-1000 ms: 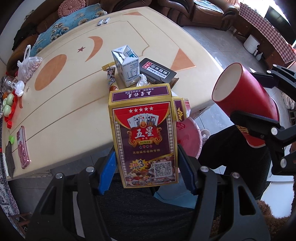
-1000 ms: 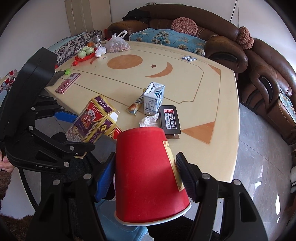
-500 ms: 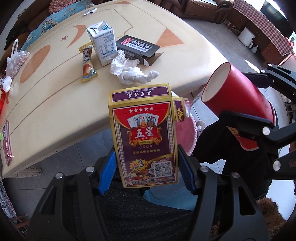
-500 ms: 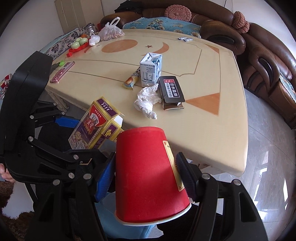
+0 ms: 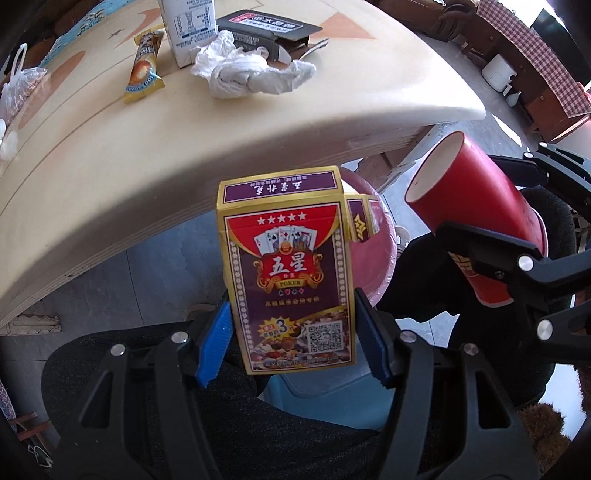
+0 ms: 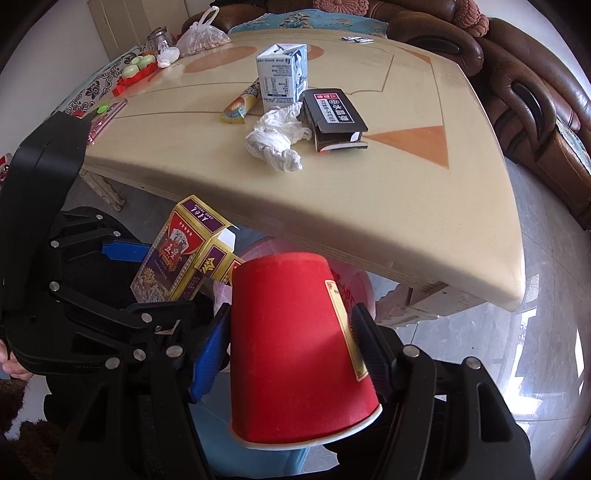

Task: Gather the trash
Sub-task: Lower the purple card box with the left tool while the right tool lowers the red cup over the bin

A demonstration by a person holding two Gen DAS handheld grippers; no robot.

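Observation:
My left gripper (image 5: 291, 343) is shut on a red, purple and gold playing-card box (image 5: 288, 273), held upright below the table edge, its top flap open. My right gripper (image 6: 291, 347) is shut on a red paper cup (image 6: 295, 350), held upside down. In the left wrist view the cup (image 5: 476, 214) hangs to the right, mouth up-left. The card box (image 6: 177, 266) shows left of the cup in the right wrist view. Under both lies a pink-lined bin (image 5: 373, 258) beside something blue (image 5: 332, 395). On the table remain a crumpled tissue (image 6: 277, 140), a milk carton (image 6: 282, 74), a black box (image 6: 334, 114) and a snack wrapper (image 6: 240, 103).
The cream table (image 6: 406, 192) overhangs the grippers; its rounded edge is close above the held items. A brown sofa (image 6: 535, 92) stands at the right. A plastic bag (image 6: 203, 35), red and green toys (image 6: 135, 70) and a pink phone (image 6: 105, 118) sit at the table's far left.
Both grippers have sunk from above the table top to below its edge, still holding the card box and the cup. The table top now fills the upper part of both views.

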